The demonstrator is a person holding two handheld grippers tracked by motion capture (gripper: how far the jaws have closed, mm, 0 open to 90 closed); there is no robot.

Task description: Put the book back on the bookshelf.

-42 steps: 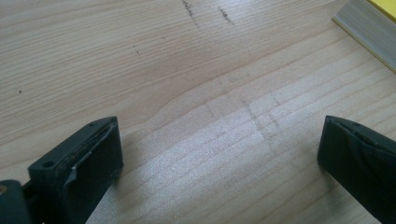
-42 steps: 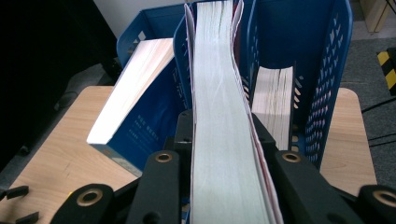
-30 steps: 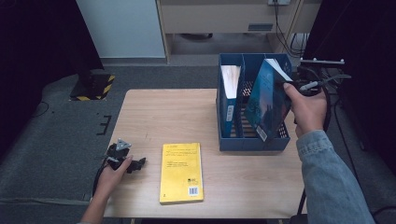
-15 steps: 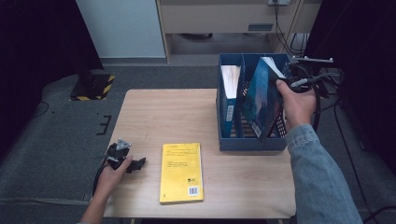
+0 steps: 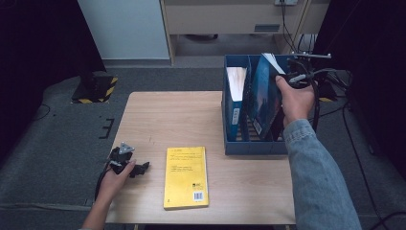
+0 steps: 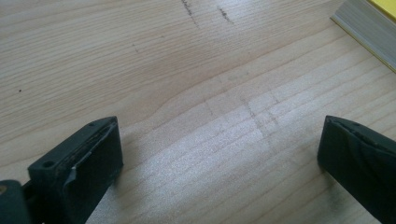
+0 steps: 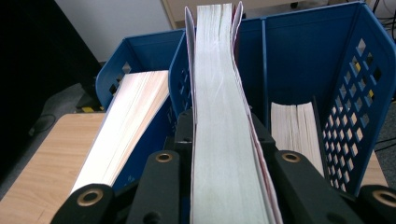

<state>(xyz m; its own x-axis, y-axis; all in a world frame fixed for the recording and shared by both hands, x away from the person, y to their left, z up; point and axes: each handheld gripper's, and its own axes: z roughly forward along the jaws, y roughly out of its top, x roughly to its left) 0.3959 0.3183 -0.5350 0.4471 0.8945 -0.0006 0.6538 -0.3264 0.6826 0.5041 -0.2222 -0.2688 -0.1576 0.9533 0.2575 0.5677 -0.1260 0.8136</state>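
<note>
Since the earlier frame, the right gripper, clamping the blue book, moved over the file box at the table's right edge; the left gripper rests wide.

The blue-covered book, clamped in the right gripper, has been carried leftwards from the right end of the blue file rack and brought nearer upright. It is now held over the rack's middle compartment, with its lower end lowered between the dividers.
</note>
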